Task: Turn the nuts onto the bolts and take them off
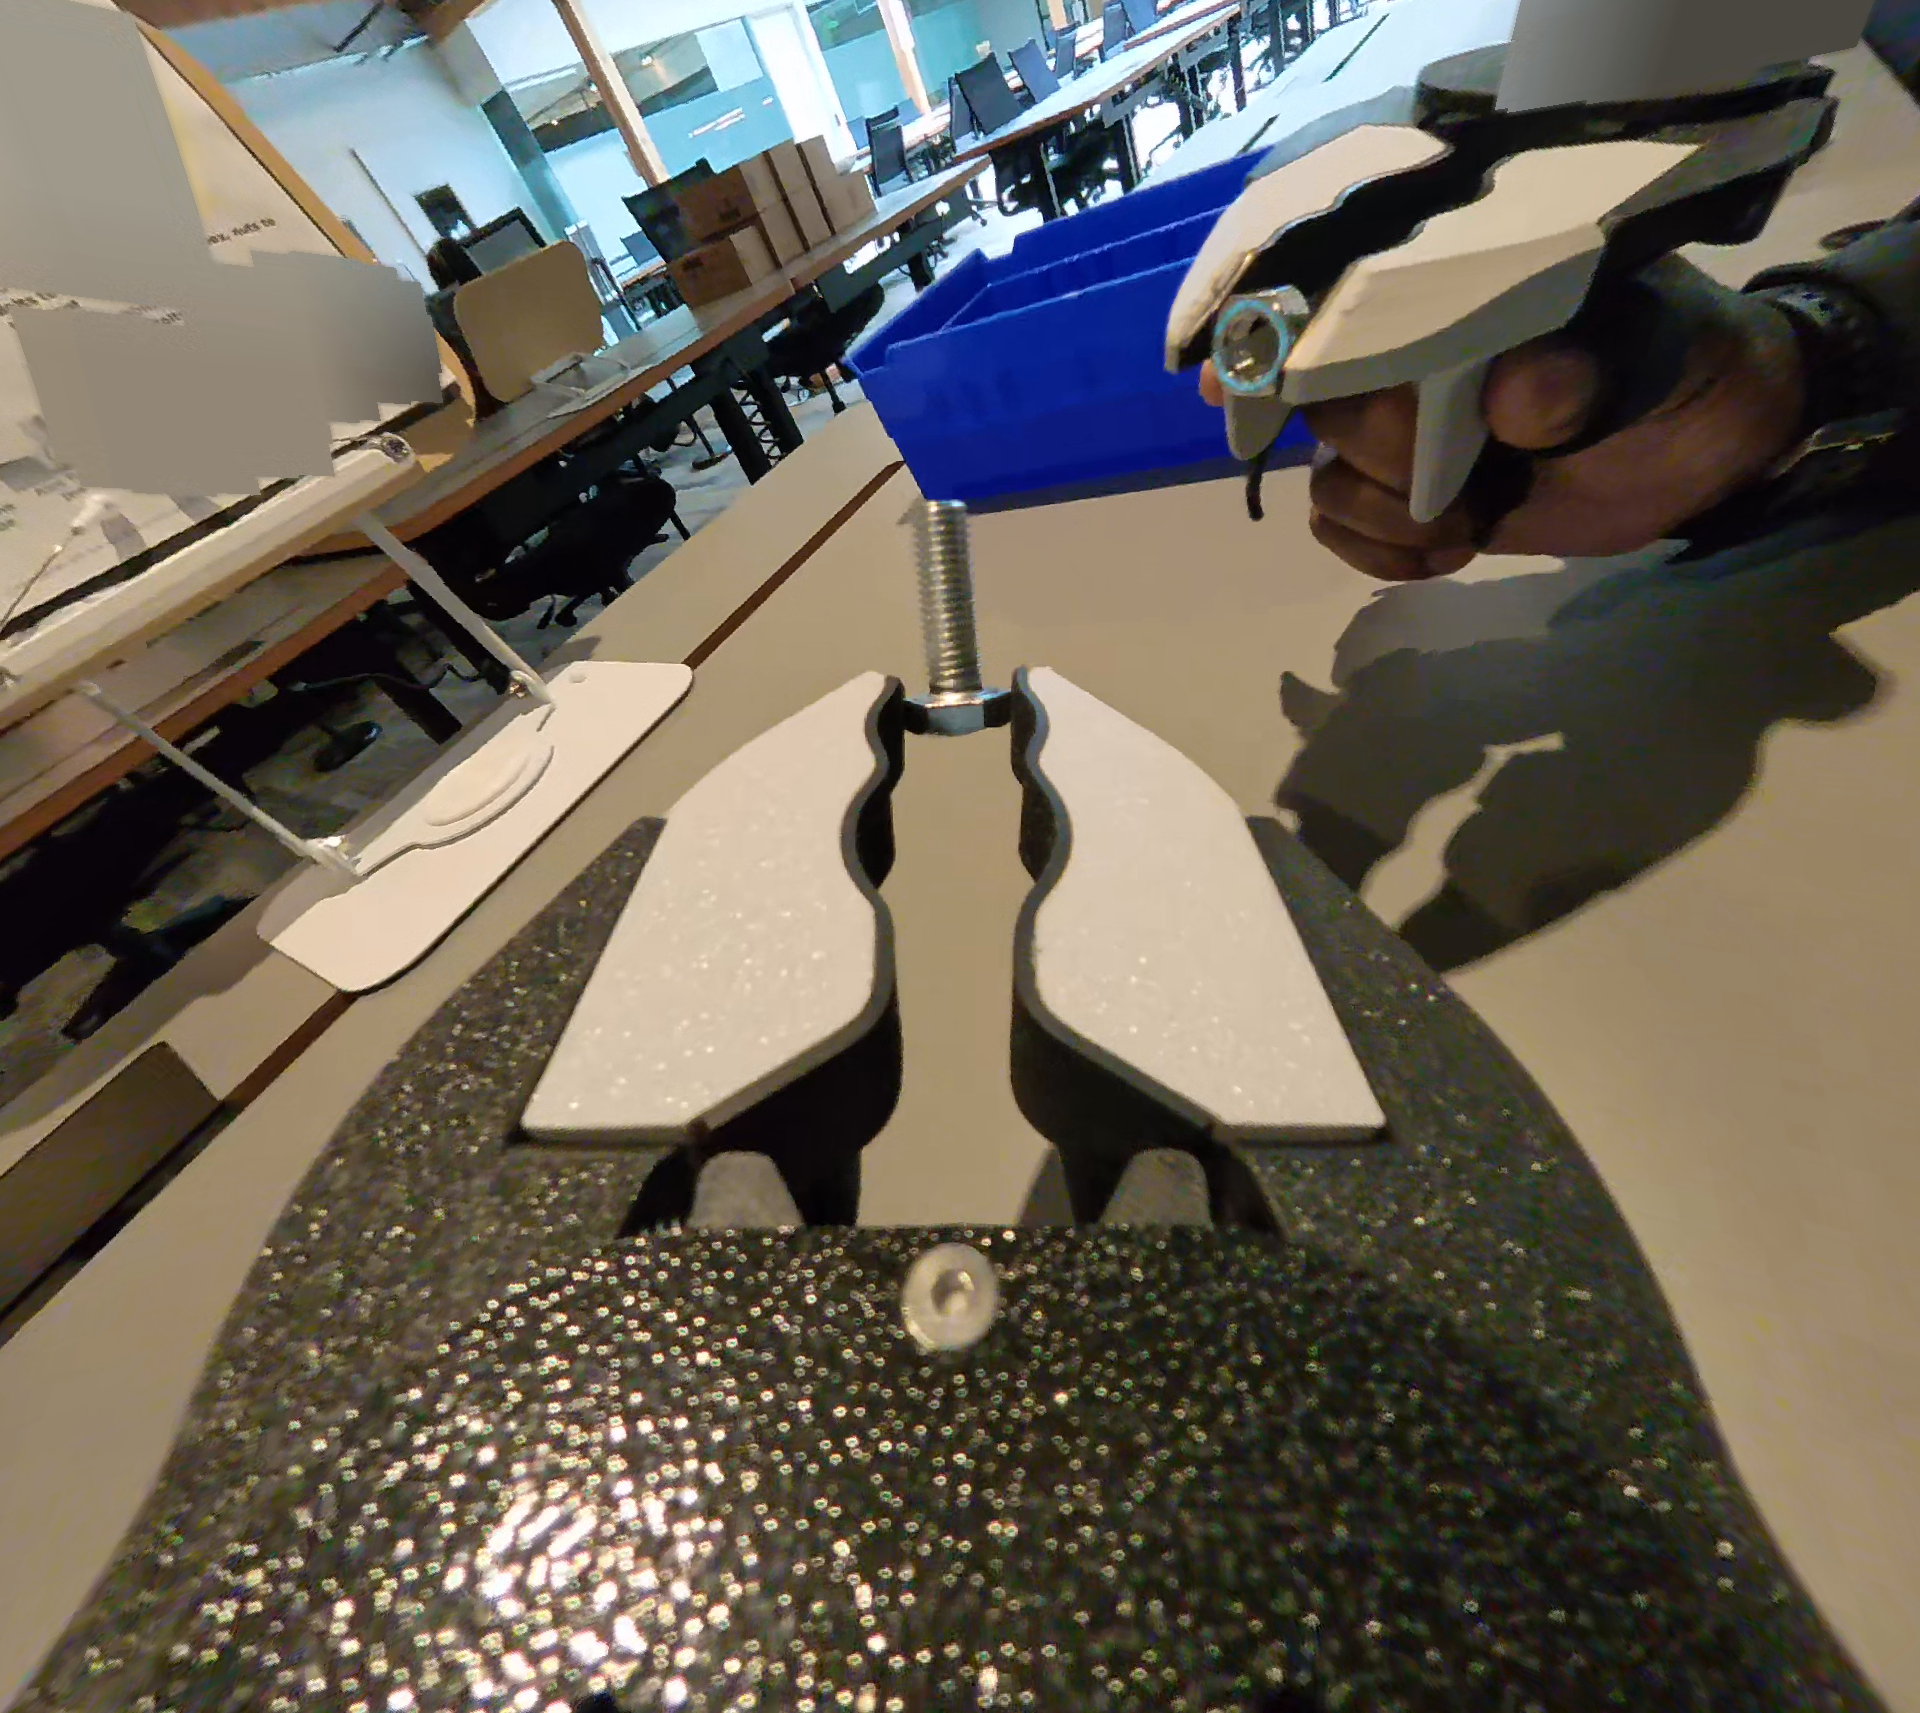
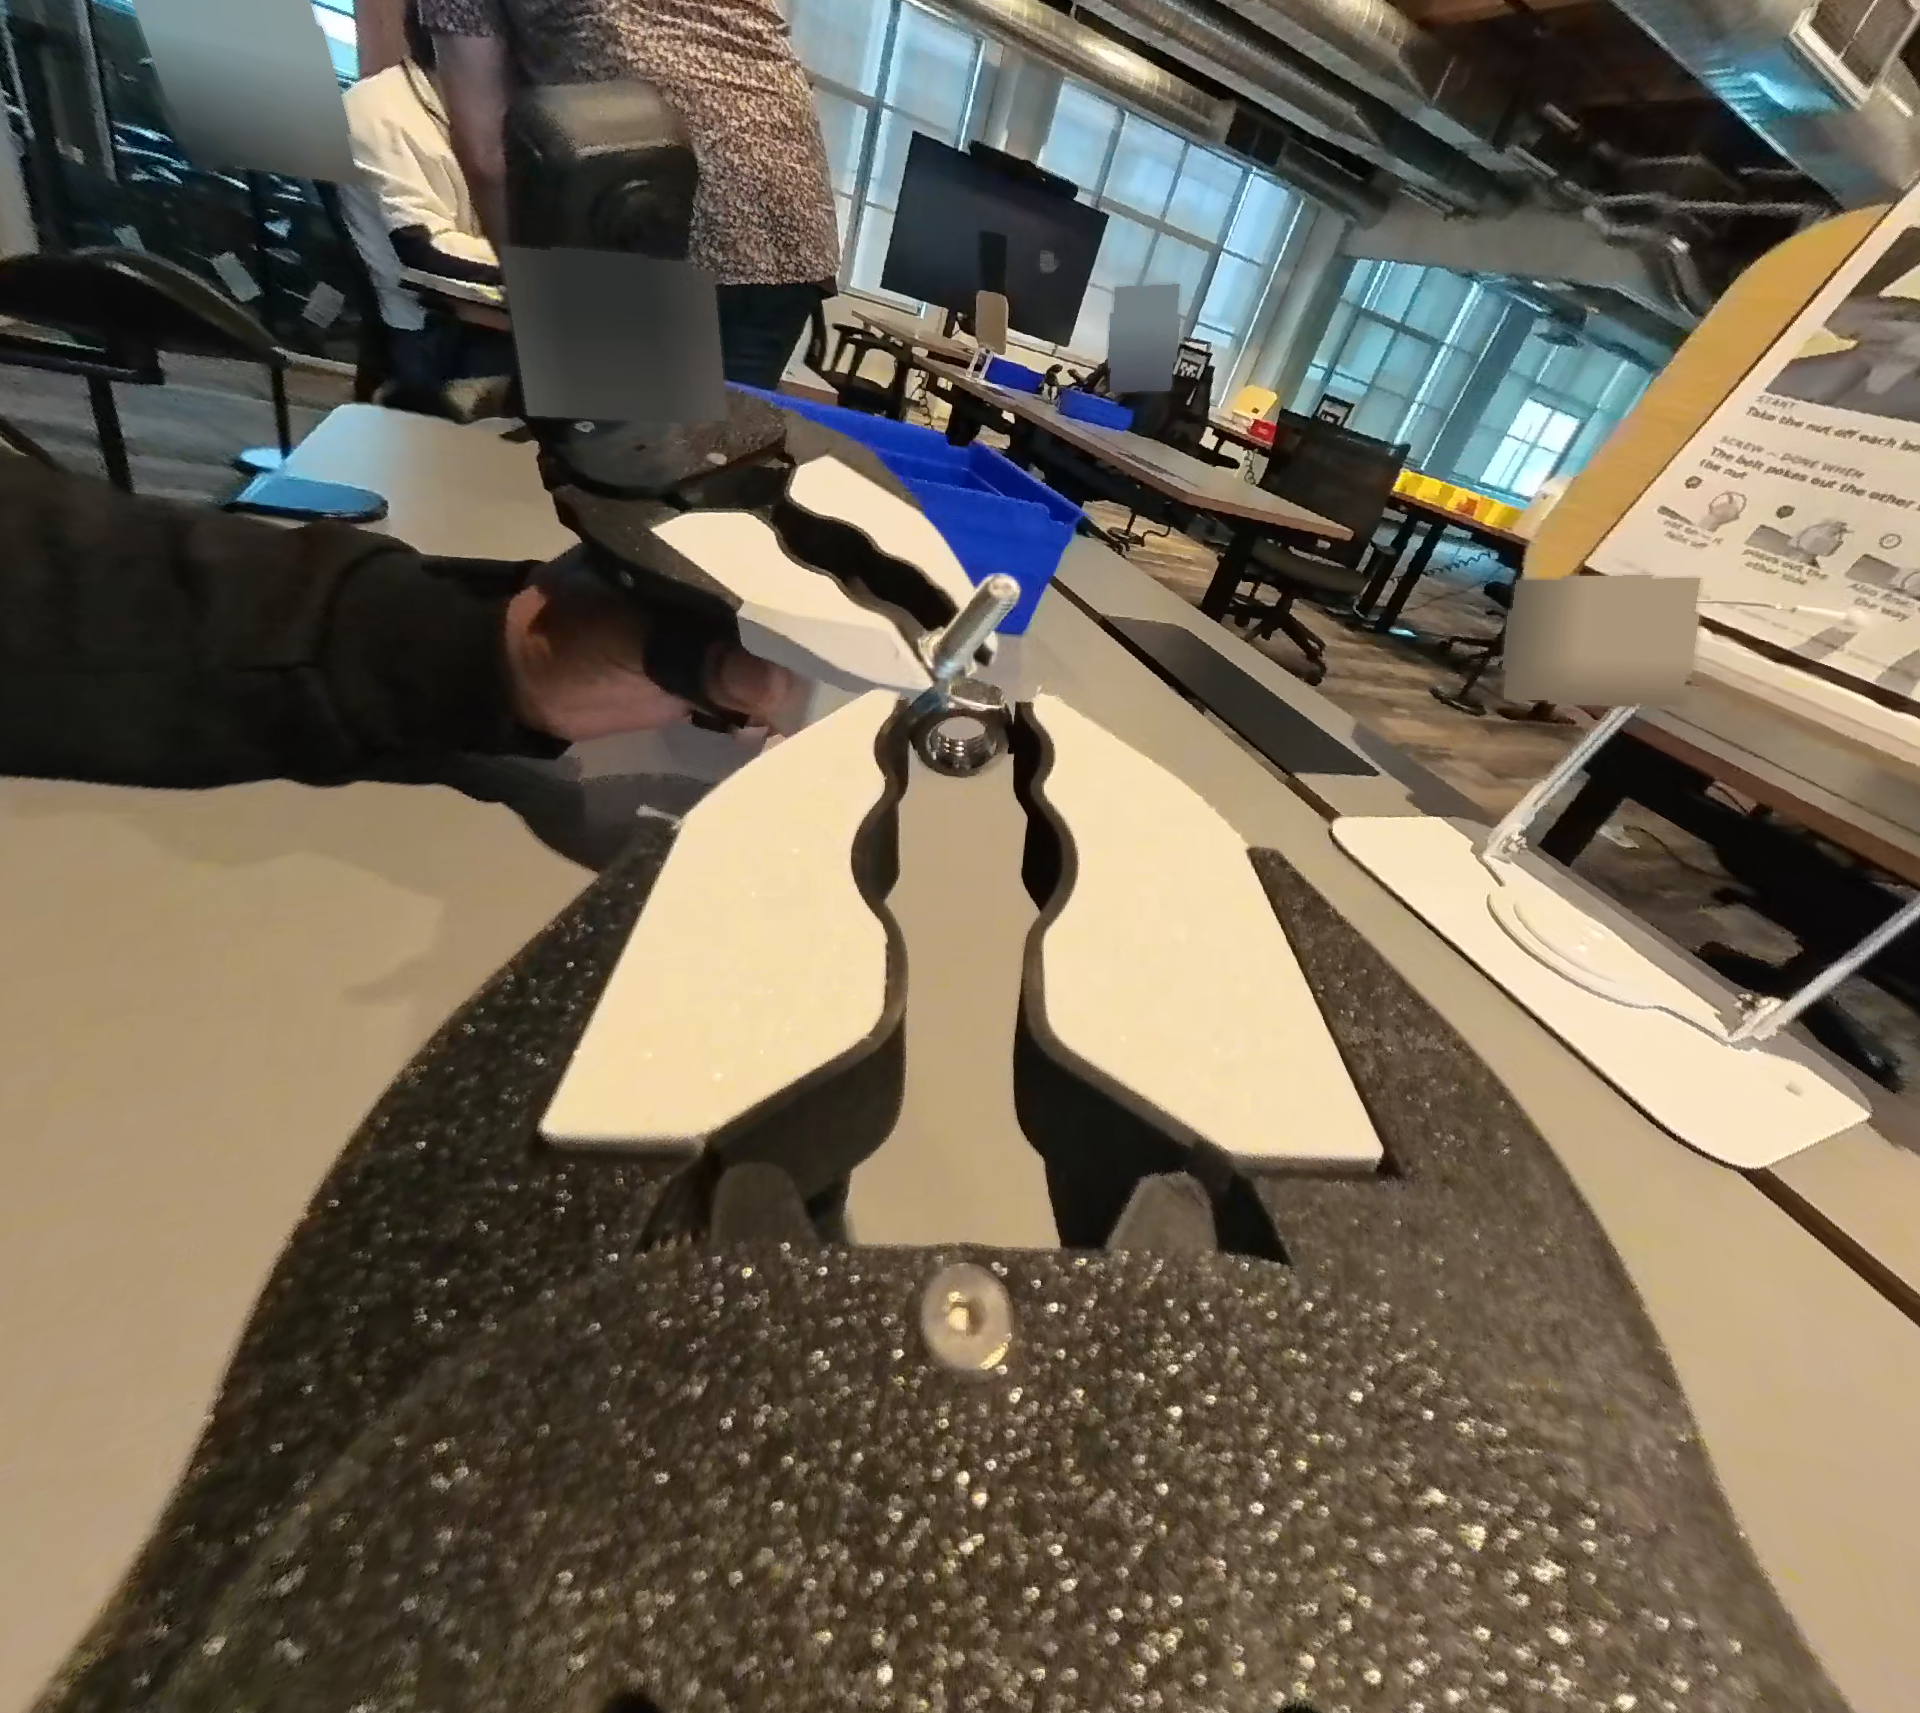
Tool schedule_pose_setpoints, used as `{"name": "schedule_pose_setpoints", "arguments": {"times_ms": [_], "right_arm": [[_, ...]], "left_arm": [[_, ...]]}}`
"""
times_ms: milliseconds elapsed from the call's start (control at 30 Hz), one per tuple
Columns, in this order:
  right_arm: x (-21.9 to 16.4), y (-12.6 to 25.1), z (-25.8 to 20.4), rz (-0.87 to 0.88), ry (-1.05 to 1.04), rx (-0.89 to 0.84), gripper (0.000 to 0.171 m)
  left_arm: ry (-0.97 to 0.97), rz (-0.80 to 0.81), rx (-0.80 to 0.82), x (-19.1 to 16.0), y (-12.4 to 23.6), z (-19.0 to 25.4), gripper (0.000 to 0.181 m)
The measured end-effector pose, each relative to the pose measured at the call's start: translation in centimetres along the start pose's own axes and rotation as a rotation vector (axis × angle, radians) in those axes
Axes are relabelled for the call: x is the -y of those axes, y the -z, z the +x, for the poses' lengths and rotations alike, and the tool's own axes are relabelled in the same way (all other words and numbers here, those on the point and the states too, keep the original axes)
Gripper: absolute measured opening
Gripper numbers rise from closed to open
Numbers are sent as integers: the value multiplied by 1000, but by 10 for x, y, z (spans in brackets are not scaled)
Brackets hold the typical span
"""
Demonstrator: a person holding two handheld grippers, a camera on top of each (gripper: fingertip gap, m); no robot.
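My left gripper (image 1: 953, 707) is shut on the hex head of a silver bolt (image 1: 942, 593), whose threaded shank stands upright above the fingertips. My right gripper (image 2: 954, 733) is shut on a silver hex nut (image 2: 953, 741), its threaded hole facing the camera. In the left wrist view the right gripper (image 1: 1252, 344) shows at the upper right with the nut (image 1: 1255, 338), up and to the right of the bolt tip and apart from it. In the right wrist view the left gripper (image 2: 961, 666) holds the bolt (image 2: 971, 635) just beyond the nut.
A blue bin (image 1: 1039, 354) stands on the grey table (image 1: 1558, 1144) behind the bolt. A white sign stand base (image 1: 468, 822) sits at the left table edge; it also shows in the right wrist view (image 2: 1590, 998). A person (image 2: 613, 53) stands beyond the table. Left tips to right tips: about 8 cm.
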State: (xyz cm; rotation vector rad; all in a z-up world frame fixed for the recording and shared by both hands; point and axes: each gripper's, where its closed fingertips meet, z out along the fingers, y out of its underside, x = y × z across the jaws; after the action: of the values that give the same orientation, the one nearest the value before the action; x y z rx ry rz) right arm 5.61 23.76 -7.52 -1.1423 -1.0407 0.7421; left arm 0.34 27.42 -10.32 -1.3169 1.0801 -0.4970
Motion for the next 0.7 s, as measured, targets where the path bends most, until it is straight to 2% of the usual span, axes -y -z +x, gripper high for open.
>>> {"name": "schedule_pose_setpoints", "arguments": {"times_ms": [167,400,700], "right_arm": [[-11,-4,-4,-29,-5,5,19],[-7,-4,-4,-18,1,-20,19],[10,5,2,10,42,-54,19]], "left_arm": [[23,-7,-13,-6,-6,6,19],[67,6,11,-11,-5,2,19],[-6,46,36,11,0,2,19]]}}
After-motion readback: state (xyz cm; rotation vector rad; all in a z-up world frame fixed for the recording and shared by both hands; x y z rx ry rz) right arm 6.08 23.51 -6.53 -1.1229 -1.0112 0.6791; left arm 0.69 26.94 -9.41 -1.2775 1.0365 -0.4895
